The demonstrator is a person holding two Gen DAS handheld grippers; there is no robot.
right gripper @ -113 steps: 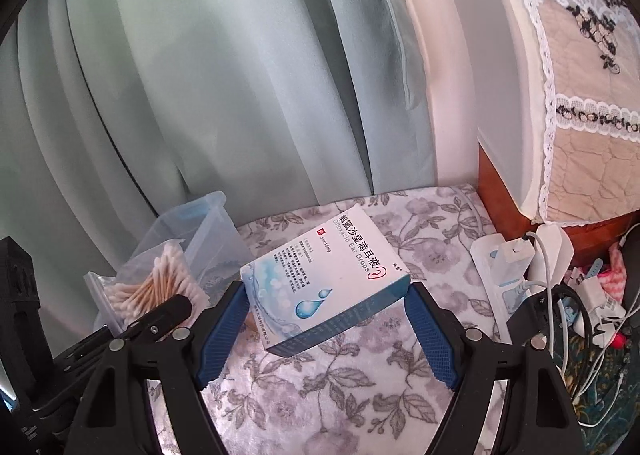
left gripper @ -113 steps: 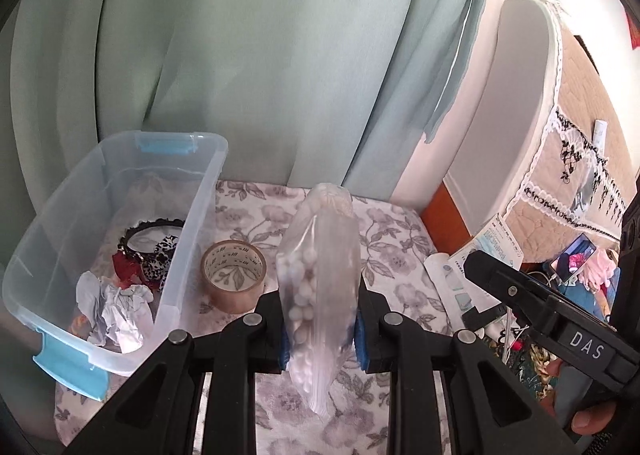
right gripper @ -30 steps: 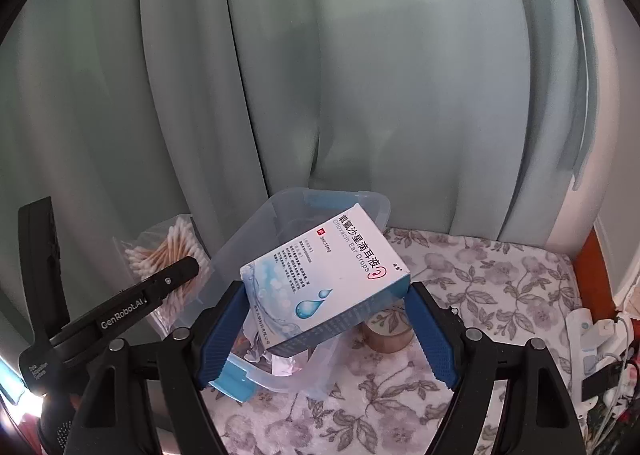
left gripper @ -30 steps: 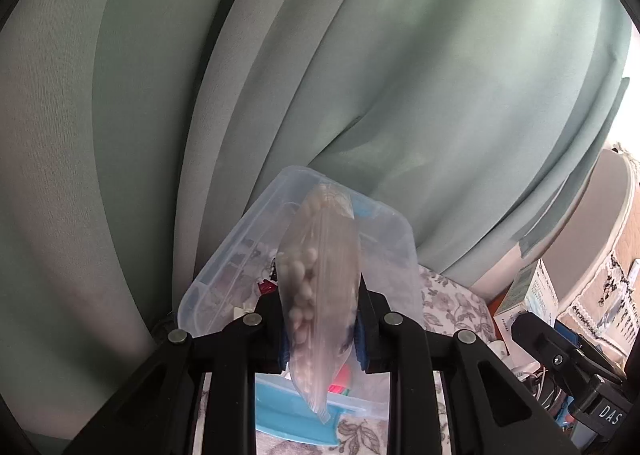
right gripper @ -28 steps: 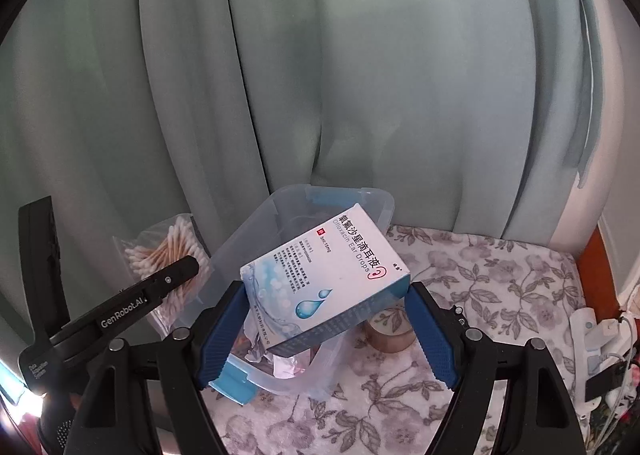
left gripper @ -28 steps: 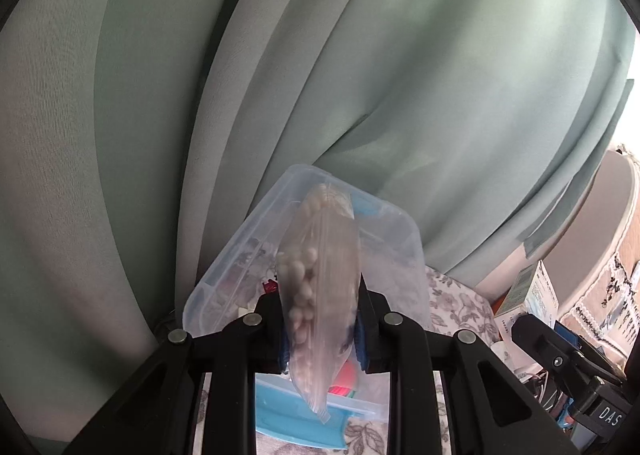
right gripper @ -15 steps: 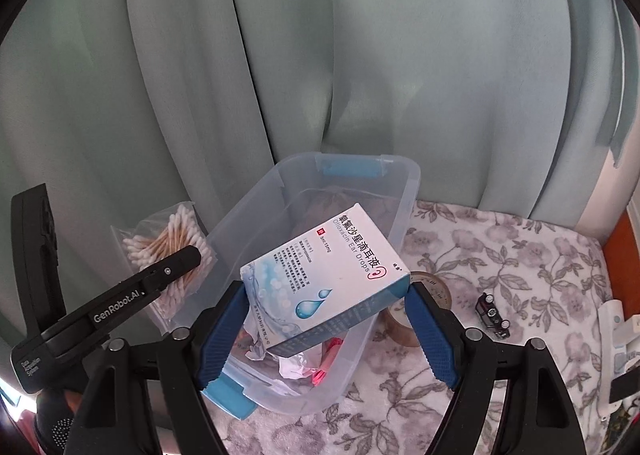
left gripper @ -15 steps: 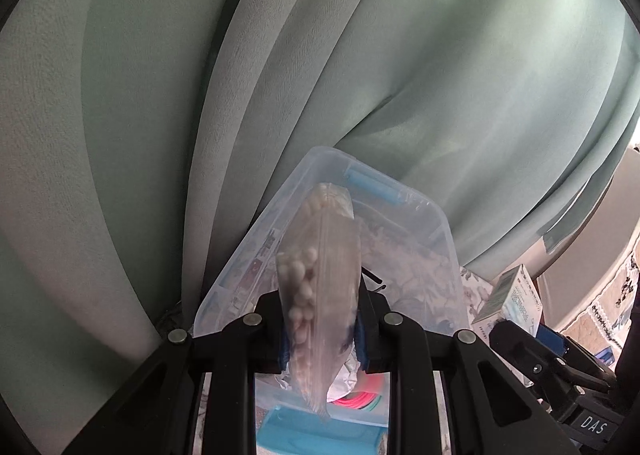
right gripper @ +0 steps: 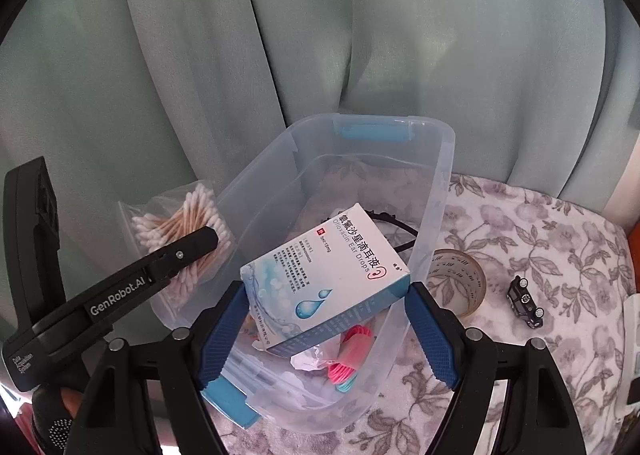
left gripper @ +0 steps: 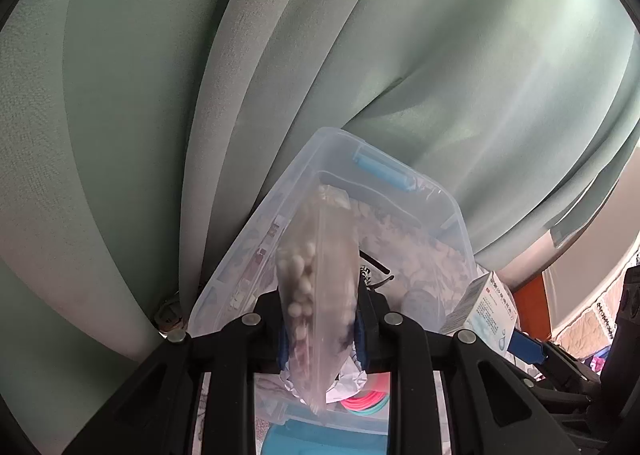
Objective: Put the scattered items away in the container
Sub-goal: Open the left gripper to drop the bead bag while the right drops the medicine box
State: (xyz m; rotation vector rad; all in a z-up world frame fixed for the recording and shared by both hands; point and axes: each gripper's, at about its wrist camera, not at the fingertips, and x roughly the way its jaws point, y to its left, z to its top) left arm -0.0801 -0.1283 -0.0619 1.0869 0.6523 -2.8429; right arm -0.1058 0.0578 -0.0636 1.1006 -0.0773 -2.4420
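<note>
The clear container (right gripper: 440,159) fills the frame's centre; the ear-drops box (right gripper: 328,279), clamped in the right gripper (right gripper: 326,319), hangs over it, while the left gripper (left gripper: 322,329) pinches the swab bag (left gripper: 320,283) near its left wall, so a release there could spill the bag outside

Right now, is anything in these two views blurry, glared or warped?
Left wrist view: the bag of cotton swabs fills the centre, close and soft, and the curtain folds bow with fisheye. Right wrist view: the ear drops box print reads sharp; no strong glare.
</note>
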